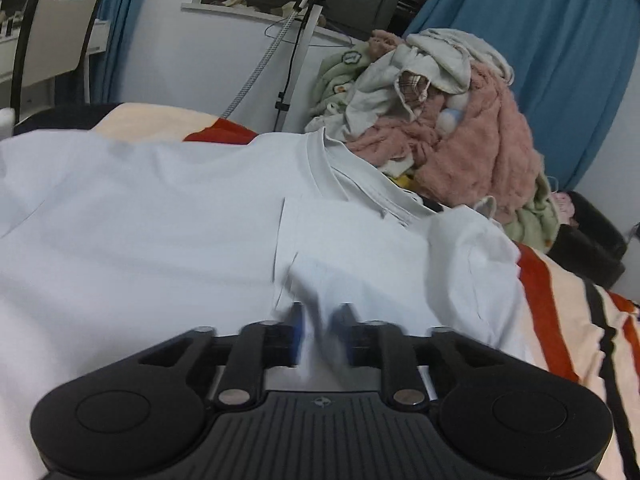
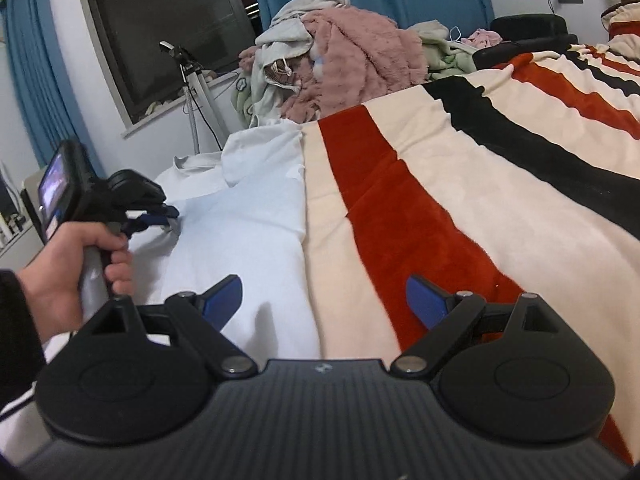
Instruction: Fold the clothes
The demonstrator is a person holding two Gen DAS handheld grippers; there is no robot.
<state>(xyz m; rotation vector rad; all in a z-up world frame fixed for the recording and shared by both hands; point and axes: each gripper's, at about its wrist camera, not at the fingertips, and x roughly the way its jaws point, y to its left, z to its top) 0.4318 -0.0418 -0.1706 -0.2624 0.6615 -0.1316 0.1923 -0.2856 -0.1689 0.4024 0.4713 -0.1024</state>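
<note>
A white T-shirt [image 1: 160, 220] lies spread on the striped blanket, its collar [image 1: 344, 168] toward the far side. My left gripper [image 1: 320, 320] is shut on a pinched fold of the white T-shirt near its middle. In the right wrist view the shirt [image 2: 248, 232] lies left of the blanket's red stripe, and my left gripper [image 2: 168, 220] shows there, held by a hand, pinching the cloth. My right gripper [image 2: 324, 300] is open and empty, hovering over the shirt's right edge and the blanket.
A cream blanket with red and black stripes [image 2: 460, 184] covers the bed. A pile of pink, green and white clothes [image 1: 440, 120] sits beyond the shirt. A tripod stand [image 1: 296, 52], a window, blue curtains [image 1: 560, 60] and a chair [image 1: 52, 40] stand behind.
</note>
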